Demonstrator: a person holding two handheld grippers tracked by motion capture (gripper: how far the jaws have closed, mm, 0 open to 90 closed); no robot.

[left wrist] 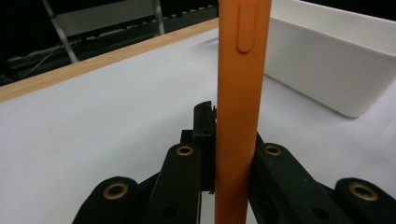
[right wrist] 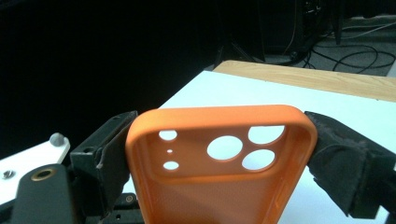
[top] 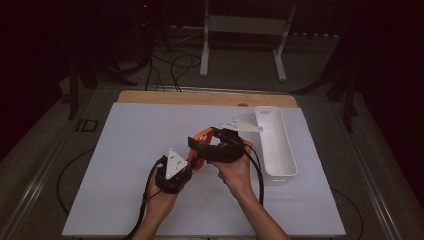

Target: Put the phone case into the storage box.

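Observation:
An orange phone case point(top: 201, 135) is held above the middle of the white tabletop between both grippers. My left gripper point(top: 191, 164) is shut on the case's thin edge, which stands upright between the jaws as an orange strip point(left wrist: 240, 93) in the left gripper view. My right gripper point(top: 201, 143) spans the case's width near the camera cut-outs. In the right gripper view the case point(right wrist: 219, 186) faces me with its inside, and both padded fingers point(right wrist: 345, 163) press against its sides. A hand holds each gripper from below.
A long white tray point(top: 290, 150) lies to the right of the grippers, near the right hand, and its wall point(left wrist: 336, 70) stands close behind the case. The white sheet point(top: 125, 165) covers the table up to a wooden far edge point(top: 200, 97). A white stand point(top: 245, 30) and cables sit beyond.

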